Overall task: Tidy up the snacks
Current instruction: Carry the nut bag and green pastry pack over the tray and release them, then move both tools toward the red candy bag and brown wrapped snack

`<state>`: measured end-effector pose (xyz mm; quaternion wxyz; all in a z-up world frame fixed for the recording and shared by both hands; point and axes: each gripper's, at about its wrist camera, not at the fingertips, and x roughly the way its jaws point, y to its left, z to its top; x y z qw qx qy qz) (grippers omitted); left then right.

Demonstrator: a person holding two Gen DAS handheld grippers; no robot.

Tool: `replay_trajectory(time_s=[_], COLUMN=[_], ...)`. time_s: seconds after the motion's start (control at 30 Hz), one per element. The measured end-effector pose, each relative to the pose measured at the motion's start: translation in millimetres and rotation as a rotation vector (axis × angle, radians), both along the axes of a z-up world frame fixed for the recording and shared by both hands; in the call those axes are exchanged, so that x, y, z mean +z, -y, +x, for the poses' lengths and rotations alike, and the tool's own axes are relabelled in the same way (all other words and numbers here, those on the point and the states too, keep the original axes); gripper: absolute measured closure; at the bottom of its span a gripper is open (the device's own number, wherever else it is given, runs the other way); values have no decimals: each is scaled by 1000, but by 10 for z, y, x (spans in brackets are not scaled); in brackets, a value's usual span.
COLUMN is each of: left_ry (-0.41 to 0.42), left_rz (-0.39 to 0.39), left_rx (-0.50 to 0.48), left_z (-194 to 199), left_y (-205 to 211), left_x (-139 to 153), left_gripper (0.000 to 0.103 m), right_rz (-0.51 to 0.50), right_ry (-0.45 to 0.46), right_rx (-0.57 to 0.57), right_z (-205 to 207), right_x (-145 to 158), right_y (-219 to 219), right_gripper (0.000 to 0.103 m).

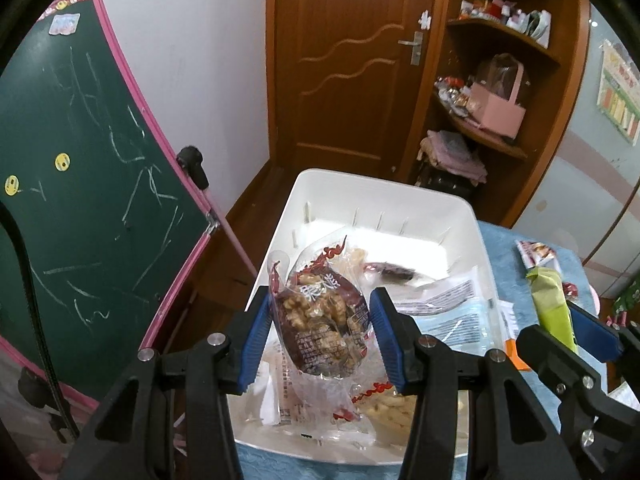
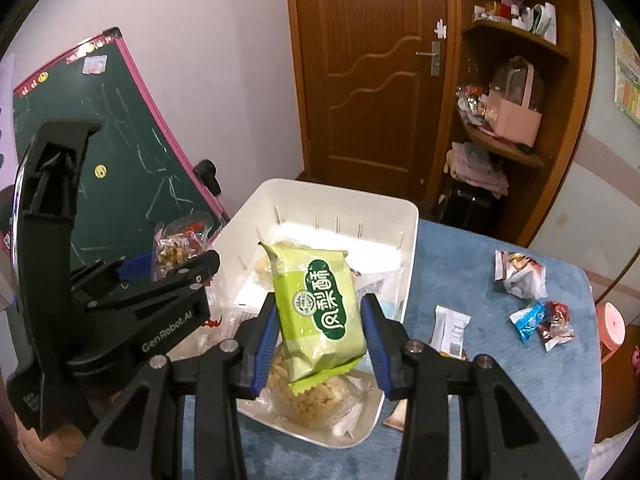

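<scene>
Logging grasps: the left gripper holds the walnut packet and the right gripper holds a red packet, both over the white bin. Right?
Not quite. The right gripper holds a green packet, not red, as the right wrist view shows. The left gripper does hold the walnut packet over the white bin.

Two wrist fisheyes, each looking forward and steeply down along its gripper, close above the white bin (image 1: 472, 216), both sharing bin (image 2: 408, 216), door (image 1: 348, 60), shelves (image 2: 516, 152)

bin (image 2: 408, 240) on table (image 2: 500, 380), loose snacks (image 2: 520, 276) right of it
</scene>
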<state>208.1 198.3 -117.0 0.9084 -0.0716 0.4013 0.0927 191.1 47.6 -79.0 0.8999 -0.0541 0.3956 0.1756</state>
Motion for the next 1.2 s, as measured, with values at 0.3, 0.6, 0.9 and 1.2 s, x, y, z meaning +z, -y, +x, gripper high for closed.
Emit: replay_trajectory(time_s=[0.3, 0.6, 0.9, 1.2], left_ry=[5, 1, 31, 62], left_rz=[-58, -37, 17, 68], left_rx=[20, 11, -22, -85], left_z=[56, -47, -295, -610], left_y=[-52, 49, 302, 690], left_x=[-139, -74, 179, 445], left_gripper=[15, 15, 15, 15], right_rz=[-34, 5, 42, 65], right_ry=[-77, -79, -51, 3], right_rx=[47, 43, 36, 22], right_z=[83, -113, -364, -672], right_x=[-349, -291, -110, 108], right_y=[-52, 76, 273, 577], right_gripper=[56, 55, 55, 55])
